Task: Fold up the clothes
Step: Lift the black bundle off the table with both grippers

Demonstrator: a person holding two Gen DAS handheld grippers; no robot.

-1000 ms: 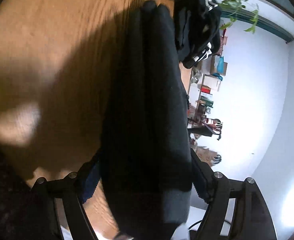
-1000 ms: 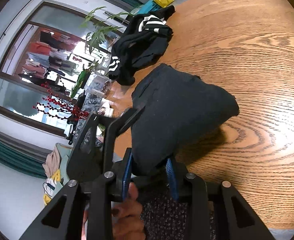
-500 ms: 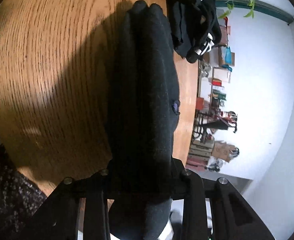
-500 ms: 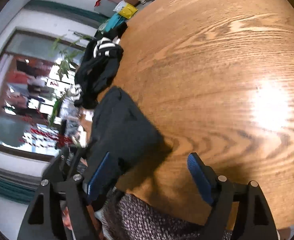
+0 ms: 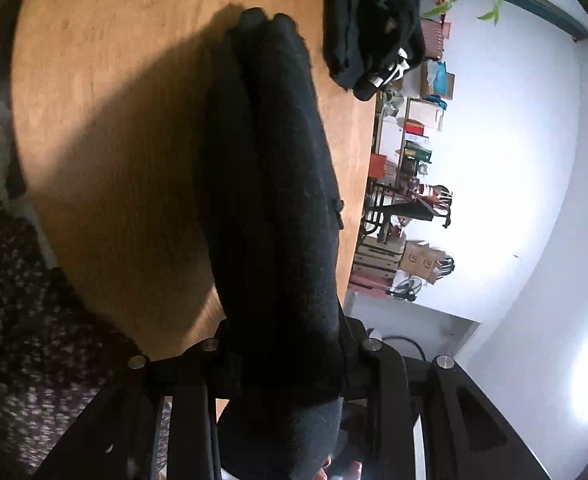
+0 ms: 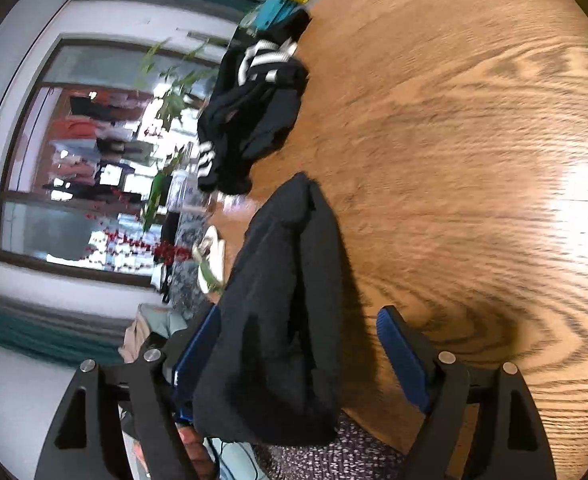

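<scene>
Your left gripper [image 5: 282, 356] pinches a folded black knit garment [image 5: 270, 184] at frame centre above the round oak table [image 5: 106, 92]. Your right gripper [image 6: 297, 356] stands spread, one blue pad [image 6: 403, 360] clear of the cloth.

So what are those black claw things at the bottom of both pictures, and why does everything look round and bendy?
Those claws are grippers, squeeze tools that a person holds, one in each hand. A little camera sits on each tool and looks along its two fingers. Its lens bends the view so it can see more.

One picture comes from the left gripper. It is squeezing a folded black garment that sticks out over the wooden table.

The other picture comes from the right gripper. Its blue pads are spread apart, so it is not squeezing, though the same black cloth hangs between them.

Farther back on the table lies a pile of black clothes with white stripes, probably waiting to be folded.
</scene>
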